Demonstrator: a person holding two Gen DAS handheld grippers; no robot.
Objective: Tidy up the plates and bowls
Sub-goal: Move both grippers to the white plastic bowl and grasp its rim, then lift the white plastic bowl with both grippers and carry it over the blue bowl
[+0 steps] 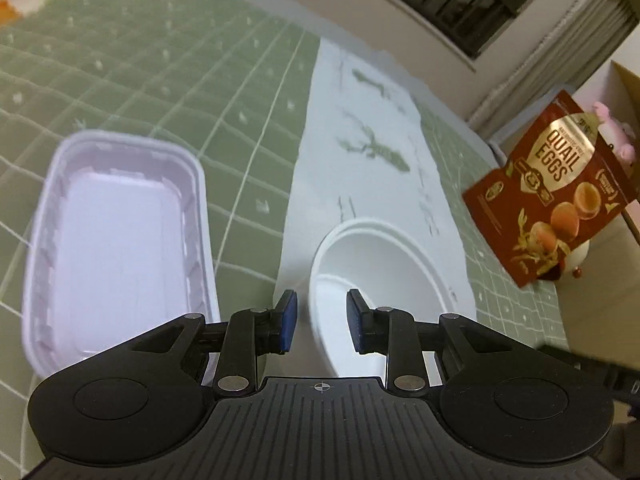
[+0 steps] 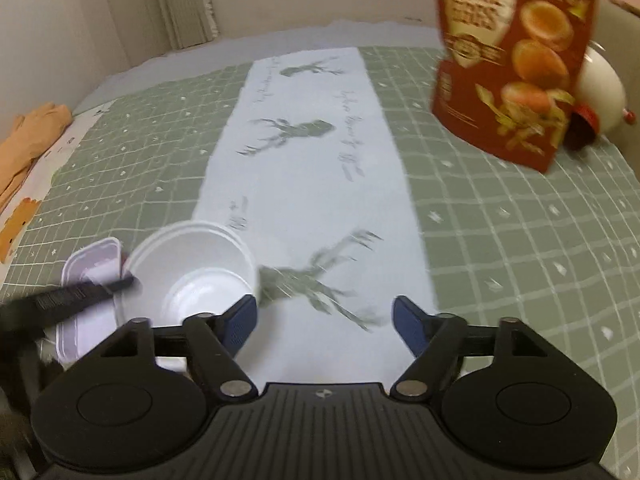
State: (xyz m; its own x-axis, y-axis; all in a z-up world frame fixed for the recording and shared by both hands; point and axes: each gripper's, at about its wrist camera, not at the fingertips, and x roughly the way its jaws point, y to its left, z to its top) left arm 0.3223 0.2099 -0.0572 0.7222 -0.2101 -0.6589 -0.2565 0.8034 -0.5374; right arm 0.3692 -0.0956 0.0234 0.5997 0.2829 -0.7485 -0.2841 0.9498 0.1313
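The white bowl (image 1: 384, 288) sits on the runner (image 1: 360, 140), beside the tray (image 1: 116, 240). Both grippers, left (image 1: 322, 322) and right (image 2: 324, 322), are released, empty. Bowl looks light, thin, slippery; pinch its rim.

white bowl (image 1: 372, 280): near side hidden behind left gripper (image 1: 322, 322) | lilac tray (image 2: 90, 280): partly covered by bowl and a blurred black strap (image 2: 60, 300) | quail eggs pouch (image 2: 516, 60): top cut off in right view, print smeared | white round object (image 2: 600, 92): mostly behind pouch, cannot tell what
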